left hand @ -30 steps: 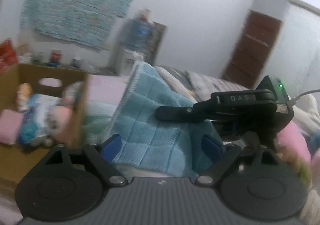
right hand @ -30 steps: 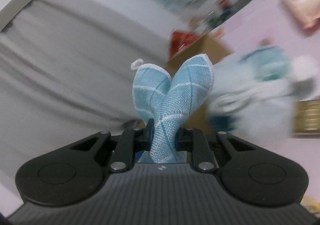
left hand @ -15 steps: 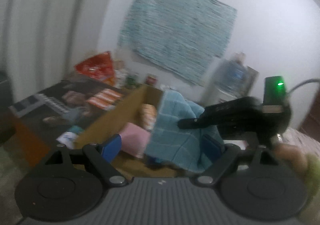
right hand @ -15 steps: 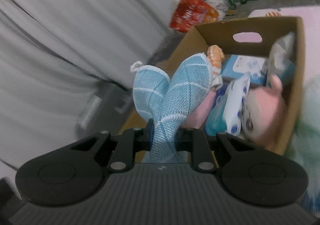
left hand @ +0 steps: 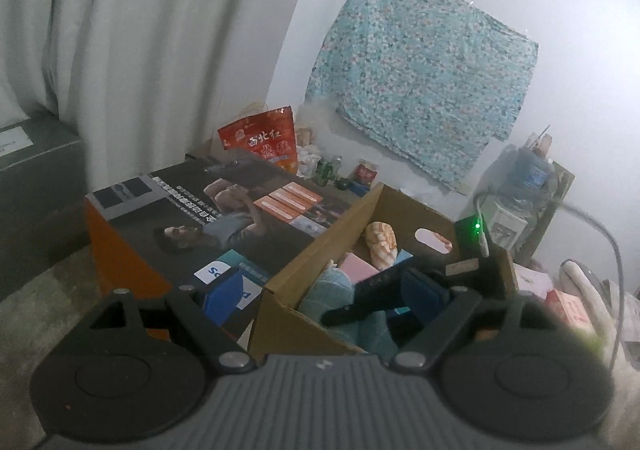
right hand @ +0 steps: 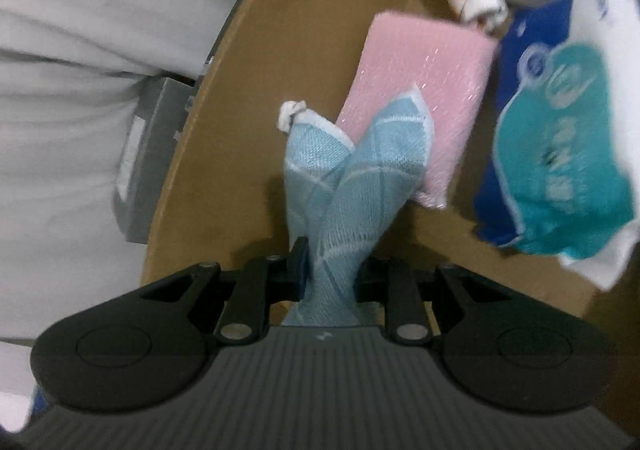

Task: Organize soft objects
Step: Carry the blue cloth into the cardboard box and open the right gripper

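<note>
Right gripper (right hand: 328, 274) clamped on blue towel (right hand: 356, 169), low inside cardboard box (right hand: 224, 121). Left gripper (left hand: 320, 302) wide apart, holding nothing. Already packed: pink sponge (right hand: 420, 89), tissue pack (right hand: 560, 153). Left to do: let go.

Red bag (left hand: 262, 137) printed "北红", other print unreadable

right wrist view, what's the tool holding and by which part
The right tool is shut on the blue towel, pinching a bunched fold with two corners sticking out, over the cardboard box.

Woven blue cloth (right hand: 356, 185); matt cardboard box (right hand: 248, 121); glossy plastic pkg (right hand: 560, 165).
</note>
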Demonstrator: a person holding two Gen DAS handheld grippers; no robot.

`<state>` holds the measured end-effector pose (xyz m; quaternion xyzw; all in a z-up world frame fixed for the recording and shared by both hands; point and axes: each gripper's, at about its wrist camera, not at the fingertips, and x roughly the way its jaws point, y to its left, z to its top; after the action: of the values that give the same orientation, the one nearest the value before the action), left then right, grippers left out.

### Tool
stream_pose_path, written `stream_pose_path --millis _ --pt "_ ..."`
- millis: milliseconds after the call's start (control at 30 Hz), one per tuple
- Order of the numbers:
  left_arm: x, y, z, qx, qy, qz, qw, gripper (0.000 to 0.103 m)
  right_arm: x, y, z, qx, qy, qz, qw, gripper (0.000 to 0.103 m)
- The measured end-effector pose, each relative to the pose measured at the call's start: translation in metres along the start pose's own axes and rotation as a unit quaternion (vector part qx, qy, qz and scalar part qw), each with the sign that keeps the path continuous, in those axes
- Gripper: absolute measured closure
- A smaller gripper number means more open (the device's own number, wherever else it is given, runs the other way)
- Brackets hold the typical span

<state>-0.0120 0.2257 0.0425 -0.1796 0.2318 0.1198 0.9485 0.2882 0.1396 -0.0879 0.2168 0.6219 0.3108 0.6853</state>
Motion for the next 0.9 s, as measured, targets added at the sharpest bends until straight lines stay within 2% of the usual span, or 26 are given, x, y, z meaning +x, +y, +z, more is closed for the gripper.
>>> stream_pose_path --millis 33,100,167,200,300,500,533,567,600,667,800,900 --pt "0.001 0.0 0.0 0.0 0.002 -0.001 1.0 0.016 0.004 -0.005 0.003 0.013 0.009 0.013 1.0 0.071" --pt "0.005 0.0 0.0 0.001 0.006 -0.004 1.0 0.016 0.004 -0.01 0.003 0.033 0.021 0.032 0.999 0.042" --pt "0.005 -0.002 -0.003 0.003 0.009 -0.008 0.9999 0.016 -0.004 -0.01 0.003 0.033 0.012 0.036 0.999 0.025" --pt "0.006 -0.002 -0.004 0.004 0.01 -0.009 0.9999 0.016 -0.009 -0.008 0.003 0.03 0.006 0.036 0.999 0.02" --pt "0.008 -0.003 -0.006 0.005 0.012 -0.012 0.9998 0.016 -0.031 -0.011 0.0 0.027 -0.018 0.033 0.999 0.018" --pt "0.01 -0.002 -0.006 0.005 0.009 -0.013 0.9999 0.016 -0.074 0.002 -0.014 -0.013 -0.081 -0.019 0.996 0.019" --pt "0.01 -0.001 -0.006 0.005 0.009 -0.013 0.9999 0.016 -0.078 0.005 -0.017 -0.021 -0.084 -0.029 0.996 0.02" --pt "0.01 -0.001 -0.005 0.004 0.008 -0.012 0.9999 0.016 -0.081 0.008 -0.022 -0.029 -0.083 -0.041 0.995 0.028" --pt "0.009 0.0 -0.005 0.003 0.008 -0.012 0.9999 0.016 -0.081 0.007 -0.025 -0.031 -0.077 -0.048 0.995 0.042" --pt "0.01 0.001 -0.005 0.001 0.008 -0.011 0.9999 0.016 -0.084 -0.006 -0.028 -0.022 -0.049 -0.055 0.997 0.057" --pt "0.009 0.002 -0.005 -0.001 0.009 -0.01 0.9999 0.016 -0.05 -0.017 -0.023 0.011 -0.009 -0.069 0.998 0.068" --pt "0.006 0.002 -0.005 0.002 0.009 -0.007 0.9999 0.016 -0.032 -0.025 -0.022 0.048 0.011 -0.043 0.998 0.07"
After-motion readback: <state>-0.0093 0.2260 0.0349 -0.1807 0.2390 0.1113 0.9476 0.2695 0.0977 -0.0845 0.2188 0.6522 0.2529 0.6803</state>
